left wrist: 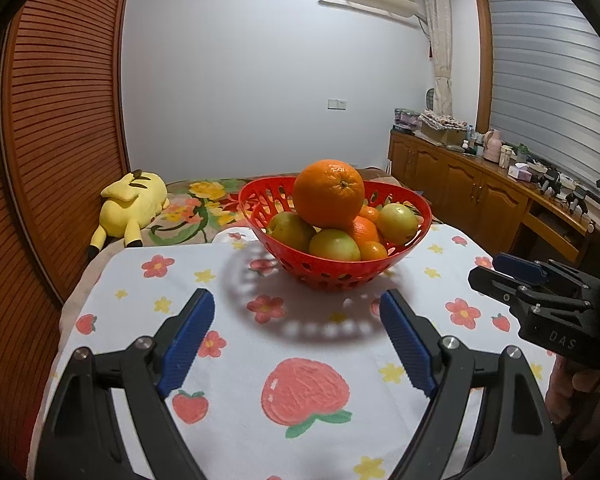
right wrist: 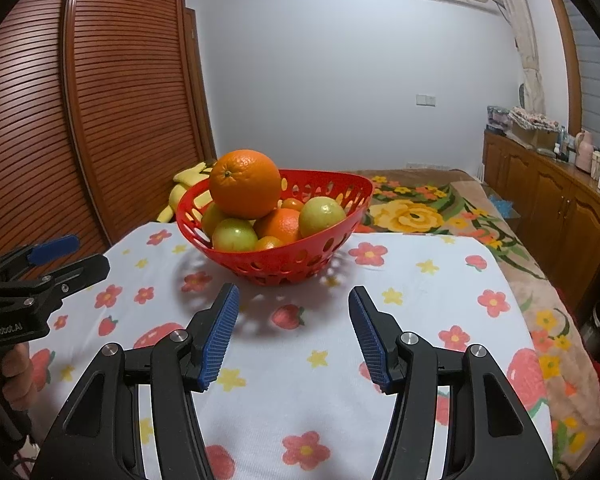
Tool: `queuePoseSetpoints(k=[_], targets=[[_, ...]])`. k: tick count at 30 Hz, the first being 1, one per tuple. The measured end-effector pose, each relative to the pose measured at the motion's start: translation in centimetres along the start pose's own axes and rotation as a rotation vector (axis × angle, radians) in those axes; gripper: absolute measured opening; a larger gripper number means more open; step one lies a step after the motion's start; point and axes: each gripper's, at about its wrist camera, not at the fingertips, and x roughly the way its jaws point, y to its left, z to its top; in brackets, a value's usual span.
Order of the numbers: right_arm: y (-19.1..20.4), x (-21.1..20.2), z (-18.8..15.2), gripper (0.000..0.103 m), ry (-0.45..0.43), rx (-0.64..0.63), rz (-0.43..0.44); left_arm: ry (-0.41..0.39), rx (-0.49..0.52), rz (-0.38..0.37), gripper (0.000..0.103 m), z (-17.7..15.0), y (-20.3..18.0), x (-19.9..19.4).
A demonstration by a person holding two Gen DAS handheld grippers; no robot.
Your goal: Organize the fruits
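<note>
Fruit Piled High in a Red Basket

Right in the middle of the table [left wrist: 112, 280]: a red basket [left wrist: 412, 248], round, shiny, full of holes along its wall. Stood on a white cloth [left wrist: 340, 344] printed with red flowers, yellow stars and strawberries. Cast a spotty shadow on that cloth.

Up on top of the pile: one big orange [left wrist: 328, 194], bright and bumpy, with its little stem dot facing the left camera. Poked well above the rim. Under it, touching it: three yellow-green round fruits [left wrist: 334, 245]; could not tell what kind. Squeezed among those: smaller orange fruits [left wrist: 364, 229], smooth and deep in colour.

Near the basket, but not touching it: left gripper [left wrist: 297, 316], low over the cloth. Spread wide apart, blue ridged pads with nothing between them. Beside it: right gripper [right wrist: 293, 312], also just short of the basket. Parted too, a bit narrower, gripping nothing.

Behind the table: a bed with a flowery blanket [right wrist: 416, 208]. Flopped on that blanket, next to the brown slatted wardrobe [left wrist: 60, 140]: a yellow plush toy [left wrist: 134, 200].
</note>
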Motion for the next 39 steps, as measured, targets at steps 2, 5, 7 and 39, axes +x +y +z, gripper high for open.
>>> queuePoseSetpoints(k=[2, 5, 7, 39], targets=[[0.0, -0.1, 0.0, 0.058, -0.004, 0.000, -0.001, -0.001, 0.000, 0.000, 0.085, 0.0, 0.0, 0.0], [0.0, -0.2, 0.1, 0.058, -0.009, -0.002, -0.005, -0.004, 0.002, -0.002, 0.086, 0.0, -0.2, -0.2], [0.1, -0.3, 0.2, 0.058, -0.012, -0.005, -0.009, -0.007, 0.003, -0.003, 0.086, 0.1, -0.2, -0.3], [0.3, -0.7, 0.4, 0.058, -0.022, -0.006, -0.009, -0.019, 0.005, -0.006, 0.086, 0.1, -0.6, -1.4]])
